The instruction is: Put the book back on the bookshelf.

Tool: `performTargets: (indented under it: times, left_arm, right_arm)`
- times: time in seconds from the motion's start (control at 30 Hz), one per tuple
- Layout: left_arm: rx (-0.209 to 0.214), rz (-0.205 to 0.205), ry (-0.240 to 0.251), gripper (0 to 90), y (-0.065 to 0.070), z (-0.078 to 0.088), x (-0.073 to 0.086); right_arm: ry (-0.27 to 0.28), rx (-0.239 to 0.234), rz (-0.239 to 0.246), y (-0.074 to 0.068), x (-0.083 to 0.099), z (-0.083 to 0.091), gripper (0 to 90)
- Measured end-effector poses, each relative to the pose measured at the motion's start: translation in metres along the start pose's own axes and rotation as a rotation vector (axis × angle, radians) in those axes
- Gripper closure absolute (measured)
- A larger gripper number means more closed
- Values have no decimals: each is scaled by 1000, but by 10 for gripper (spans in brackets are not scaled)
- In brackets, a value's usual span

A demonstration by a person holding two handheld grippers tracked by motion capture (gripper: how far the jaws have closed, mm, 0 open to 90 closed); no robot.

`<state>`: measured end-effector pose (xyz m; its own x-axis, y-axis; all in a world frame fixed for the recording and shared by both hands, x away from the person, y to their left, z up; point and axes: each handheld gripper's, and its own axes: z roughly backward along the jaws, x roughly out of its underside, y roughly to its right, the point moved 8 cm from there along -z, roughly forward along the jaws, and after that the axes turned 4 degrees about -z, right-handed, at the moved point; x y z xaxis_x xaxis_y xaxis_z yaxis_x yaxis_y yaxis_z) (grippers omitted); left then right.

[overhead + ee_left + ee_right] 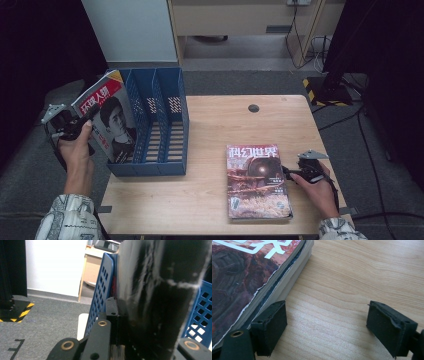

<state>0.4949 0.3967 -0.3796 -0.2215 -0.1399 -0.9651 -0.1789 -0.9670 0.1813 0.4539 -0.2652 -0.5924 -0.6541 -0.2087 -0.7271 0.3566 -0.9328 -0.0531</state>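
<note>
1. Left gripper (75,126) is clamped on the edge of a red-banner magazine (107,120), holding it upright but tilted, top corner leaning toward 11 o'clock in the high view
2. That magazine sits at the leftmost slot of the blue file rack (167,117); its bottom edge looks to be down inside or right at the slot mouth, can't tell how deep
3. In the left gripper view the magazine's dark cover (160,297) stands right in front of the jaws, with the rack's perforated divider (101,297) just beside it at 9 o'clock
4. Right gripper (289,172) has jaws spread wide, holding nothing, resting low on the wooden table (215,130)
5. Stack of sci-fi magazines (257,182) lies flat on the table, long axis running 12 to 6 in the high view
6. Key relation: the stack lies at 9 o'clock from the right gripper, its right long edge just beside the jaw tips; right hand (320,192) is much the nearer one, left is well apart and busy
7. Right gripper view: left pad (270,327) is close against the stack's edge (287,282), low near its bottom; right pad (387,326) is out over bare wood, so the stack isn't between the pads yet
8. Judgement: next move needs the right gripper to shift toward 9 o'clock and get one jaw above the top cover, or it'll just shove the pile
</note>
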Motion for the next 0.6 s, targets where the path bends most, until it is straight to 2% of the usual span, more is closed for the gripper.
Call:
performTargets:
  times: [0.37, 0.53, 0.6]
  left_arm:
    - [4, -1, -6, 862, 2, 0, 1]
    - [-3, -5, 18, 862, 1, 2, 2]
    - [-3, 8, 27, 862, 0, 3, 3]
  right_arm:
    - [0, 0, 1, 0, 0, 0, 167]
    - [1, 0, 2, 0, 0, 0, 167]
    - [0, -1, 1, 0, 0, 0, 167]
